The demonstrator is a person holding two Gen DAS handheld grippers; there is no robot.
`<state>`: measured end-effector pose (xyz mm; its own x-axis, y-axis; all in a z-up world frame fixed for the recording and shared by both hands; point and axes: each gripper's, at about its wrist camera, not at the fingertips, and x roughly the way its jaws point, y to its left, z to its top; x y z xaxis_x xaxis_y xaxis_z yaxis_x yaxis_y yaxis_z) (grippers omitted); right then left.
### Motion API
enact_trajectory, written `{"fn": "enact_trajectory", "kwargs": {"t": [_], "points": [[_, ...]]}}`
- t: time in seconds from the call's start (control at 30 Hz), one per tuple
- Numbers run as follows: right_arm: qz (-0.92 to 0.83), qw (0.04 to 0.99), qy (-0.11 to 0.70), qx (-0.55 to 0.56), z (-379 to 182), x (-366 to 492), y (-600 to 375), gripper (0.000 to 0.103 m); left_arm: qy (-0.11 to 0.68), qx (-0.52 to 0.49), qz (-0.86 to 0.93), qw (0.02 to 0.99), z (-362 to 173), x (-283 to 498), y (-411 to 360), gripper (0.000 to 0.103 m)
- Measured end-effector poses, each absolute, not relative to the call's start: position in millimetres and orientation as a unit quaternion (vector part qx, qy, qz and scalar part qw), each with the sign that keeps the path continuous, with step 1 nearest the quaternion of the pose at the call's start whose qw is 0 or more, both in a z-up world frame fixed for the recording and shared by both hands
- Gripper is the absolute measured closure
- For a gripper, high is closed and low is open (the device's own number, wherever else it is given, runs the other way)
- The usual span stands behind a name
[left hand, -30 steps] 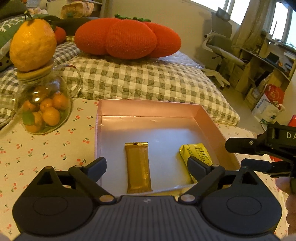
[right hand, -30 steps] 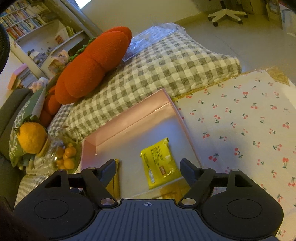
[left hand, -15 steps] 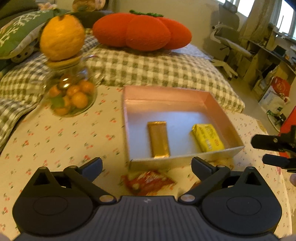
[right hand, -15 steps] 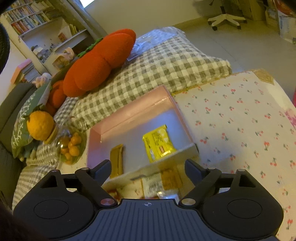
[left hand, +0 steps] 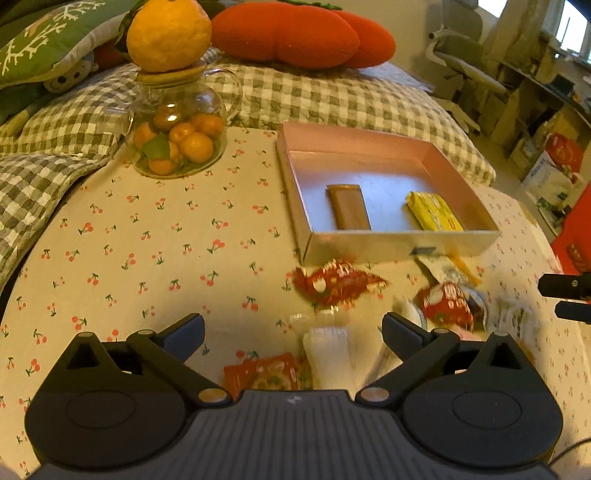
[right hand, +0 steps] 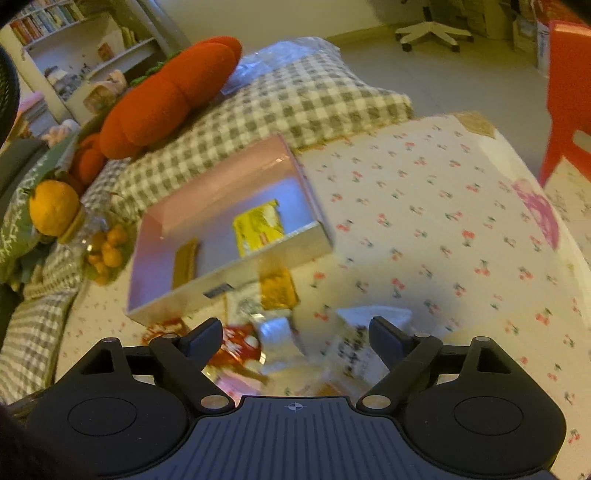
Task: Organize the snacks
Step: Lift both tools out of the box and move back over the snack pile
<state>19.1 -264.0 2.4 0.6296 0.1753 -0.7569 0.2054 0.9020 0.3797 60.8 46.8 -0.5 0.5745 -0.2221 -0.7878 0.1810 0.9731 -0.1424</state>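
A pink box [left hand: 354, 142] [right hand: 221, 173] on the cherry-print cloth holds a gold bar [left hand: 348, 211] [right hand: 185, 261] and a yellow packet [left hand: 434, 216] [right hand: 258, 226]. Loose snacks lie in front of it: a red wrapper [left hand: 338, 282], a red-and-white packet [left hand: 448, 304] [right hand: 236, 341], a clear white pack [left hand: 328, 350], an orange packet [left hand: 264, 374], a gold packet [right hand: 277, 288] and a white packet [right hand: 354, 343]. My left gripper [left hand: 293, 331] is open above the pile. My right gripper [right hand: 295, 332] is open above the pile; its fingers [left hand: 565, 286] show at the left view's right edge.
A glass jar of small oranges [left hand: 177, 136] [right hand: 99, 247] with a large orange [left hand: 168, 33] on its lid stands left of the box. Checked bedding [left hand: 332, 96] and a red cushion [left hand: 295, 33] lie behind. A red chair [right hand: 569, 85] stands at the right.
Both grippers have pulled back and up from the box toward me, so the loose snacks in front of it came into view. Both stayed open and empty.
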Motion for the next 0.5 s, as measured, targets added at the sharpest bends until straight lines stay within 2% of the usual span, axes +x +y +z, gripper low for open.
{"fn": "enact_trajectory", "kwargs": {"t": [0.2,0.5], "points": [[-0.033,0.857,0.47,0.208,-15,8,-264,0.015,0.449,-0.013,-0.127,0.884,-10,47,47,0.006],[-0.045,0.821,0.518,0.234,-42,2,-265,0.015,0.457,-0.086,-0.148,0.873,-21,42,58,0.03]]}}
